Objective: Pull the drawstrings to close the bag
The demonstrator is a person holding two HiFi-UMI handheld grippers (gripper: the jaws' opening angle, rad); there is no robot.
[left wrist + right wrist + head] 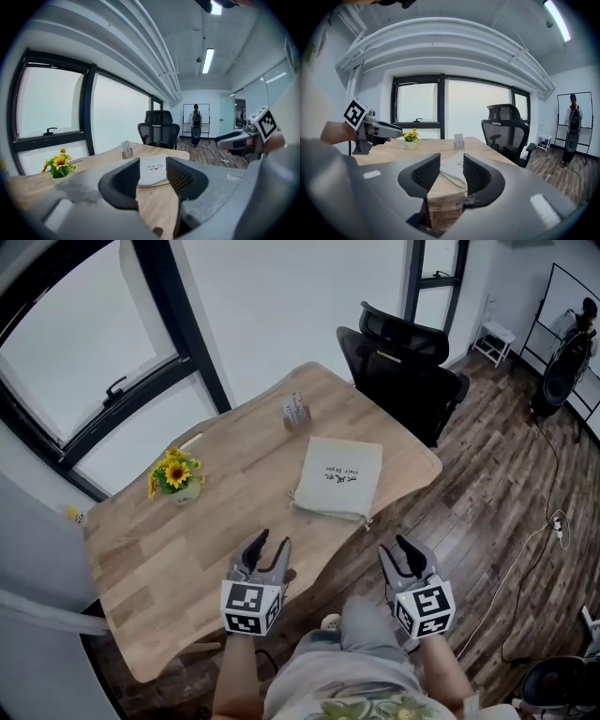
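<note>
From the head view, the pale drawstring bag [339,477] lies flat on the wooden table [187,559], toward its right edge. The left gripper [270,549] hangs over the table's near edge, and the right gripper [396,554] is just off it.

In the left gripper view, the jaws stand apart and empty above the tabletop, with the bag further along the table.

In the right gripper view, the jaws are parted and hold nothing; they are level with the table's edge, the bag beyond.
</note>
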